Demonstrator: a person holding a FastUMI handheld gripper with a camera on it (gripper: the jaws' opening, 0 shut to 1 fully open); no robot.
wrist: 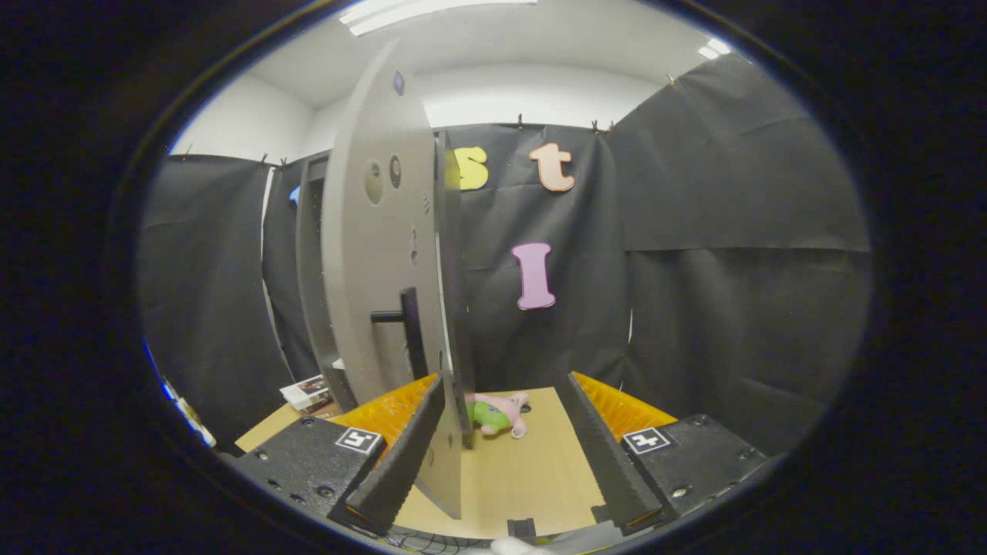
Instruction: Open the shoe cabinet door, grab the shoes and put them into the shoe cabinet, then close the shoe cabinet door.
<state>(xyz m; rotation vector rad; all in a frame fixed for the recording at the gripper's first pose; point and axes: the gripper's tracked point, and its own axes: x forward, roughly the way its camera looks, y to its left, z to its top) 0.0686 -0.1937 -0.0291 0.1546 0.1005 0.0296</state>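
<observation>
Wooden tabletop (524, 478) bare between gripper (501, 455) fingers, jaws wide apart, nothing held. Grey cabinet door (378, 254) swung open, edge just inside left finger. Plush toy (497, 414) beyond. Cabinet (308, 270) interior hidden behind door.

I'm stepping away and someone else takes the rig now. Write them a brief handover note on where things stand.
Hand-held gripper: open, holding nothing; the lower edge of the cabinet door stands between its fingers, near the left one.
Door: swung open, edge-on, dark handle facing left; shoe cabinet behind it.
Pink and green shoe: on the table, just ahead of the fingers.
Done: door open.
Left: put shoe inside, close door.
</observation>
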